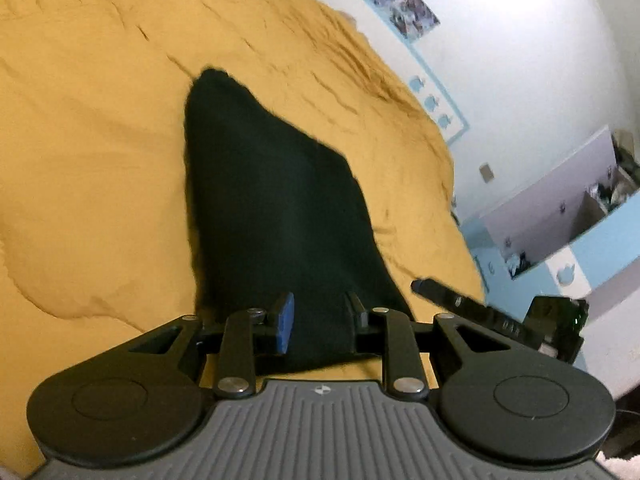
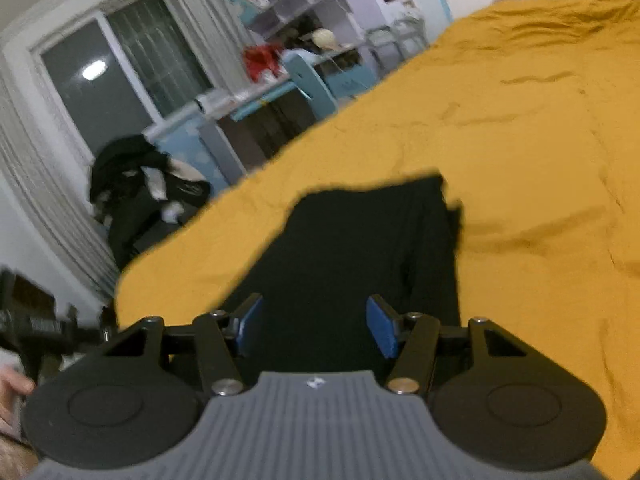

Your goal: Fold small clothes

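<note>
A black garment (image 1: pixel 272 208) lies on a mustard-yellow bedspread (image 1: pixel 92 160). In the left wrist view it stretches away from my left gripper (image 1: pixel 320 320), whose jaws stand apart with the near edge of the cloth between the blue pads (image 1: pixel 285 322). In the right wrist view the same black garment (image 2: pixel 360 256) runs between the pads of my right gripper (image 2: pixel 314 326), which is open wide over the cloth's near edge. The right gripper also shows at the right of the left wrist view (image 1: pixel 440 292). Neither gripper pinches the cloth.
The yellow bedspread (image 2: pixel 520 140) fills most of both views. Its edge drops off to the left in the right wrist view, beside a chair piled with dark clothes (image 2: pixel 136 188), a desk (image 2: pixel 256 96) and a window (image 2: pixel 108 76). A white wall with posters (image 1: pixel 408 4) lies beyond the bed.
</note>
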Demonstrator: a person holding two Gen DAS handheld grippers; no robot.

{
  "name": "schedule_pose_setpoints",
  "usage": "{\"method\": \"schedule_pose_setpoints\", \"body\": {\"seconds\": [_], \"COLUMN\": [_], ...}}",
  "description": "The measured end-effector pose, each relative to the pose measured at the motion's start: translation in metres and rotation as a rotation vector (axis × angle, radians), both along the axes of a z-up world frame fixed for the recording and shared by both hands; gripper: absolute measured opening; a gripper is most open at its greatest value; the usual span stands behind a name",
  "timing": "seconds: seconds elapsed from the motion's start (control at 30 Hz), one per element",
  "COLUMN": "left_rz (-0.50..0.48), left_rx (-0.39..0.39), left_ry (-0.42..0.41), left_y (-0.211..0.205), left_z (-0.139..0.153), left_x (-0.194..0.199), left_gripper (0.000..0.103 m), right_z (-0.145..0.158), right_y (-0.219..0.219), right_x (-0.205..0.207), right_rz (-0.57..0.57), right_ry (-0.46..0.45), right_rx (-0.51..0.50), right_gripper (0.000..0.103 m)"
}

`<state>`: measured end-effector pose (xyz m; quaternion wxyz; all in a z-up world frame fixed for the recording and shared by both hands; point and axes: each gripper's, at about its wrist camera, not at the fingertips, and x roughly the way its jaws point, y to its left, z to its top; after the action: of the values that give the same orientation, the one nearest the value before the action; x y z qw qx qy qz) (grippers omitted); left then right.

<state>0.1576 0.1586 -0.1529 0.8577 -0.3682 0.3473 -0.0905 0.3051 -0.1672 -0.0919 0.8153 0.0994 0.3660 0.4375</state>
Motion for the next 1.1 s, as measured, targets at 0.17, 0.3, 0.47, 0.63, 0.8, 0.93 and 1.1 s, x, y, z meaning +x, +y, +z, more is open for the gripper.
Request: {"method": "schedule_pose_setpoints", "body": {"seconds": [0.17,0.3,0.47,0.63,0.8,0.93,1.1], "left_rz": [0.002,0.001,0.007,-0.026,-0.026,-0.031,-0.027], "left_rx": [0.024,-0.016,0.02,0.124,0.147,0.153,0.145], "left_ry": [0.074,0.075,0.021,-0.004,0.049,0.054,0.075], "left_y": [0.005,0.02,0.017,-0.003,-0.009,-0.01,-0.008], "left_z": [-0.023,-0.024,-0.002,0.012,0.0,-0.009,-0.01], "left_x": [0.009,0.002,-0.005,-0.001,0.004,0.004,0.003], "left_gripper": [0.021,0.019,0.023,0.037,0.041,0.041,0.042], "right_z": [-0.058,-0.079,-0.045,-0.016,-0.027,-0.057,-0.057], "right_y": [-0.034,-0.053,-0.049,-0.004,0.046,0.062,0.054], "right_x": [-0.024,-0.028,-0.02,0.027,0.08,0.109,0.102], "right_rz": [-0.141,-0.174,-0.212,-0.194,-0.179,-0.258,-0.292], "right_ry": [0.195,0.27,0.3,0.229,0.273,0.314,0.328], "right_rx": [0.057,0.134,0.25,0.271,0.217,0.102,0.094], "right_gripper": [0.052,0.047,0.06,0.06,0.06,0.058,0.062]}}
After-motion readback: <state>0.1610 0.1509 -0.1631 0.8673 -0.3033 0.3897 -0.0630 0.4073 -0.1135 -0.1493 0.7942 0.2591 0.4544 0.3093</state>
